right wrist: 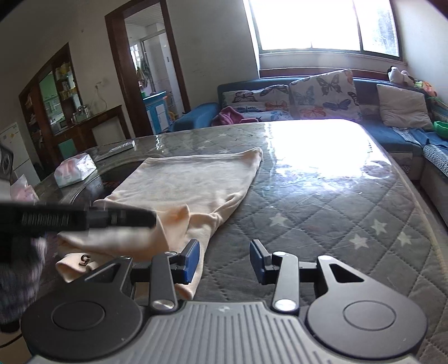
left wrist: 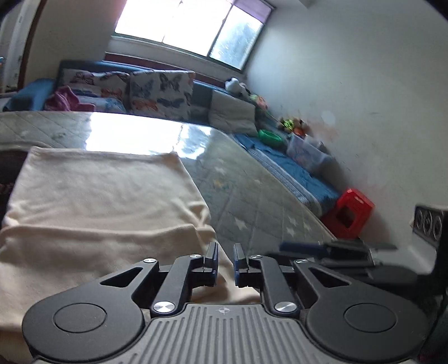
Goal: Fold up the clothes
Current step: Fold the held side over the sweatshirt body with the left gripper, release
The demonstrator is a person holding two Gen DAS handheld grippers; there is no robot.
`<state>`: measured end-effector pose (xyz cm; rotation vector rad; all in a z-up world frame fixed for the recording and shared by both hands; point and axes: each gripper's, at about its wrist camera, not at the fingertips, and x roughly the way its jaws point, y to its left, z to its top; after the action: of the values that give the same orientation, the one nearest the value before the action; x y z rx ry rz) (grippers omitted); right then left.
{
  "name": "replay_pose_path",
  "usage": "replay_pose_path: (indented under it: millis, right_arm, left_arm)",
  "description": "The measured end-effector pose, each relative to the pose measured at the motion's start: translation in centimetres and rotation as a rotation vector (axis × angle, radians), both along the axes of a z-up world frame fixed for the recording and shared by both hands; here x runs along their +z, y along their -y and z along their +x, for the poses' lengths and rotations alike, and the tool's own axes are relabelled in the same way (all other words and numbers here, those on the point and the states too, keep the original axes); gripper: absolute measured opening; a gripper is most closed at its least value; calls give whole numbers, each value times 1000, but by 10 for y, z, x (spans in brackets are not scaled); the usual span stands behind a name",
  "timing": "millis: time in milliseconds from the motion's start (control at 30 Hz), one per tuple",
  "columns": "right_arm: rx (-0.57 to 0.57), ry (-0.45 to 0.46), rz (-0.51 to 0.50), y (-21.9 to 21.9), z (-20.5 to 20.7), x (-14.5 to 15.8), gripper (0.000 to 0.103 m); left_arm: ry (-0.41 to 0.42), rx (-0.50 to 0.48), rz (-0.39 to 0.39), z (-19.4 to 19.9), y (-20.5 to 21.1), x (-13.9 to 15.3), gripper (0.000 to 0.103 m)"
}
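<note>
— Blue pads on the left gripper (left wrist: 225, 259)?
— Slightly parted, nothing between them, above the cream garment (left wrist: 106, 201).
— Right gripper (right wrist: 224, 259)?
— Wider apart, empty, beside the garment's edge on the quilted table (right wrist: 322, 218).

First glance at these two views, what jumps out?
A cream garment lies partly folded on the quilted star-print table cover, near its left side. Behind, window glare washes out the tabletop, above a blue sofa with butterfly cushions. The right gripper hangs open at the garment's near edge.
</note>
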<state>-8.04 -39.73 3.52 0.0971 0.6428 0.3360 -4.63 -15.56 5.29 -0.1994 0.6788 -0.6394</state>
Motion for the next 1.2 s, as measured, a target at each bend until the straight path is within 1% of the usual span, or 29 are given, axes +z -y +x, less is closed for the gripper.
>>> replay_pose_path:
  millis: [67, 133, 200, 300, 367, 467, 533, 600, 700, 767, 800, 833, 933, 1000, 1067, 1133, 1200]
  right_arm:
    - [-4, 2, 3, 1, 1, 2, 40]
    - [10, 9, 2, -4, 4, 5, 40]
    - [31, 14, 3, -11, 6, 6, 39]
    - [73, 20, 1, -25, 13, 8, 39]
    - [101, 27, -8, -39, 20, 8, 38]
    - [134, 32, -15, -57, 31, 8, 33]
    - [153, 34, -17, -68, 39, 7, 31]
    - [167, 32, -21, -76, 45, 7, 31]
    - [189, 25, -44, -88, 54, 1, 30]
    - [189, -9, -56, -92, 61, -8, 29]
    - [183, -27, -69, -92, 64, -13, 28]
    - [176, -36, -78, -90, 65, -16, 23]
    - [168, -38, -73, -86, 63, -16, 22]
    - [171, -25, -81, -87, 62, -13, 22]
    - [180, -12, -96, -91, 60, -11, 23]
    - [191, -10, -108, -94, 59, -12, 23]
    - [193, -19, -119, -95, 62, -15, 22]
  left_arm:
    - [4, -29, 13, -6, -5, 1, 15]
    - [19, -30, 24, -12, -15, 3, 15]
    - [37, 2, 35, -12, -31, 6, 15]
    - [48, 91, 76, -9, -62, 5, 15]
    - [31, 156, 96, -7, -85, 0, 14]
    - [0, 234, 121, -5, -115, -8, 14]
    - [-15, 262, 130, -6, -129, -12, 14]
    - [-33, 268, 131, -8, -138, -17, 14]
    - [-35, 253, 136, -12, -143, -17, 14]
    - [-40, 236, 139, -13, -144, -16, 14]
    - [-43, 224, 140, -14, -144, -15, 14]
    - [-35, 223, 135, -12, -144, -11, 14]
    - [-11, 220, 118, -5, -144, 1, 14]
    - [4, 221, 114, 8, -139, 5, 14]
    - [-8, 211, 106, 23, -134, 2, 14]
    - [-38, 233, 119, 37, -132, -7, 14]
    - [-61, 259, 124, 43, -136, -14, 14]
